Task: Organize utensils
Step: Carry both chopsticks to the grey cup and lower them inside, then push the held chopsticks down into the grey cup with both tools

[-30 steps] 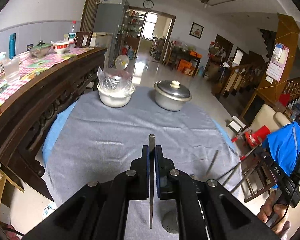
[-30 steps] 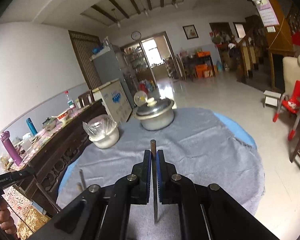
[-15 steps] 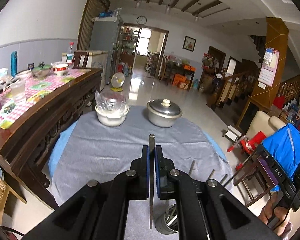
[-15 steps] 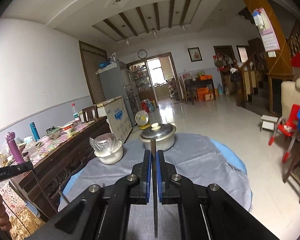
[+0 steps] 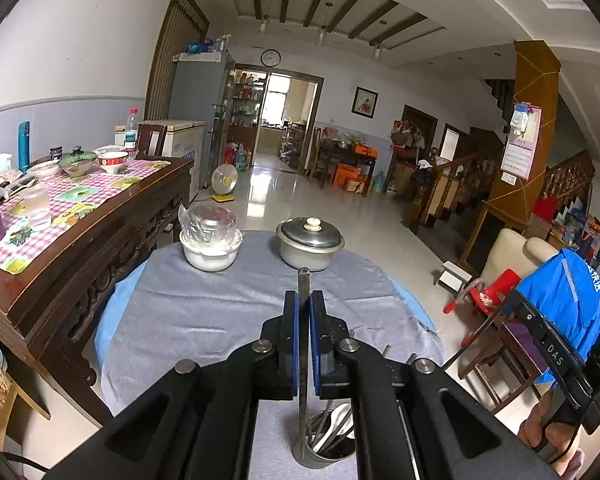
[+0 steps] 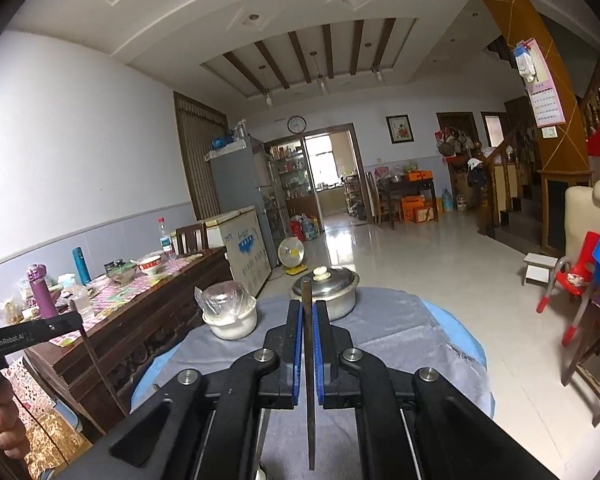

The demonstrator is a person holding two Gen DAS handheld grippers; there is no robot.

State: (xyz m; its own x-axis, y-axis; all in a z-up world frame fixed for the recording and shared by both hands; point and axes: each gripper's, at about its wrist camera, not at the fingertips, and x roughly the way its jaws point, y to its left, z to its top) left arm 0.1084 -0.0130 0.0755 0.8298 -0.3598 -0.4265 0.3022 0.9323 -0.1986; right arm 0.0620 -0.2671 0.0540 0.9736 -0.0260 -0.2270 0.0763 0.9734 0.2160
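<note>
Both my tools have risen since a second ago. The left tool (image 5: 304, 312) clamps a thin stiff metal chopstick (image 5: 302, 360) above the steel utensil cup (image 5: 324, 454) at the counter's near edge; the right tool (image 6: 308, 332) clamps another slim metal chopstick (image 6: 309, 380). Light and slippery, so I'd grip mid-shaft.

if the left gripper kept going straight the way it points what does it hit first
Probably the lidded grey metal pot on the grey tablecloth: the left gripper, shut on a thin dark metal stick, aims at it. Depth is unclear.
</note>
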